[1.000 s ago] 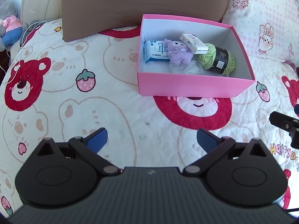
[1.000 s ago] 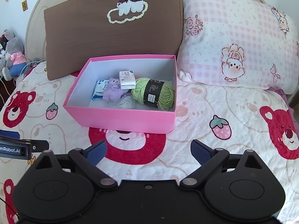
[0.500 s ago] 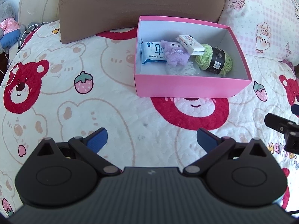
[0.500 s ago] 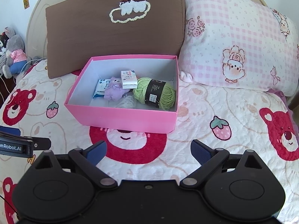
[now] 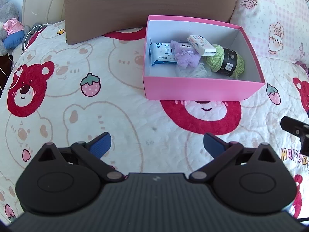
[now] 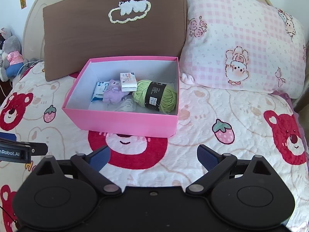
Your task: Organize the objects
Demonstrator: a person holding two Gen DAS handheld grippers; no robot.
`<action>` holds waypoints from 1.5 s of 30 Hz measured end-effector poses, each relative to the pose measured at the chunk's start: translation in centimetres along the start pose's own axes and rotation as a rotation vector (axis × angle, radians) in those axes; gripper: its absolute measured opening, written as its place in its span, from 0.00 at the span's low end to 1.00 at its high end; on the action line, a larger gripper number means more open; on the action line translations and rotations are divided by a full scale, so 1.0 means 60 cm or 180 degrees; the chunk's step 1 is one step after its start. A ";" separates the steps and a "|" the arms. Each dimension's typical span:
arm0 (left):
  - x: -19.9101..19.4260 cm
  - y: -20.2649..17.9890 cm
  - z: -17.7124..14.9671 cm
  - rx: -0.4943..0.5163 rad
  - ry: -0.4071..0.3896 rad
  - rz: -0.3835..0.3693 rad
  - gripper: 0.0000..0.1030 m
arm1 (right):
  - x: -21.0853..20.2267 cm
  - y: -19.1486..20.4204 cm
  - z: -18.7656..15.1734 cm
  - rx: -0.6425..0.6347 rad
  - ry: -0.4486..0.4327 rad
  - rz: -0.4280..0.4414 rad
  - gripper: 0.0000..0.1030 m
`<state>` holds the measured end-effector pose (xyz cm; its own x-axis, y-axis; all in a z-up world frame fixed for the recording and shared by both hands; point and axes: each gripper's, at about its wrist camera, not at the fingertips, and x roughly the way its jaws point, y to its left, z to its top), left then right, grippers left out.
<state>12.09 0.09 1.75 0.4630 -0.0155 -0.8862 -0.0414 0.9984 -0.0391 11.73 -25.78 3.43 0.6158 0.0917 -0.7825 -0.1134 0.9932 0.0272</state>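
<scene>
Both grippers, left (image 5: 156, 145) and right (image 6: 153, 155), are hovering low-frame, jaws wide, empty. Box (image 6: 123, 121) mid-frame looks filled; likely finishing, nothing loose to grasp.

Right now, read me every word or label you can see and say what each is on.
"nRobot.AI", cut off at the frame edge: on the left claw's body.
"HAPPY D", cut off: printed on the quilt.
Tissue pack: print too blurred.
Small carton: too small.
Yarn label: too small.

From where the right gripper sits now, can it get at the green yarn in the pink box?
Probably yes: the right gripper is open, the pink box has no lid, and the green yarn lies uncovered at its right end.
</scene>
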 end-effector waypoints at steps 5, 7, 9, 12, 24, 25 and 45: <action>-0.001 0.000 0.001 -0.0003 0.0007 -0.0006 1.00 | 0.000 -0.001 0.001 0.0002 0.0002 -0.0004 0.95; -0.001 -0.001 0.000 0.0001 0.0006 -0.0008 1.00 | -0.001 -0.001 0.001 -0.0002 0.0008 0.0002 0.95; -0.001 -0.002 0.000 0.0004 0.0005 -0.0004 1.00 | -0.001 -0.002 0.001 -0.0001 0.0009 0.0000 0.95; -0.001 -0.002 0.000 0.0003 0.0004 -0.0004 1.00 | -0.001 -0.002 0.001 0.0000 0.0012 0.0003 0.95; -0.001 -0.003 -0.002 0.0017 0.0014 -0.0002 1.00 | 0.000 -0.011 -0.004 0.0050 0.0040 -0.0041 0.95; -0.002 -0.003 -0.003 0.0017 0.0013 -0.0005 1.00 | 0.000 -0.012 -0.004 0.0058 0.0046 -0.0045 0.95; 0.003 0.005 -0.009 -0.0025 0.0033 0.0048 1.00 | 0.007 -0.020 -0.007 0.0090 0.0117 -0.0143 0.95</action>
<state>11.67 0.39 1.35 0.4532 -0.0012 -0.8914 -0.0552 0.9980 -0.0294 11.79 -26.97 2.79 0.5908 0.0449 -0.8056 -0.0640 0.9979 0.0087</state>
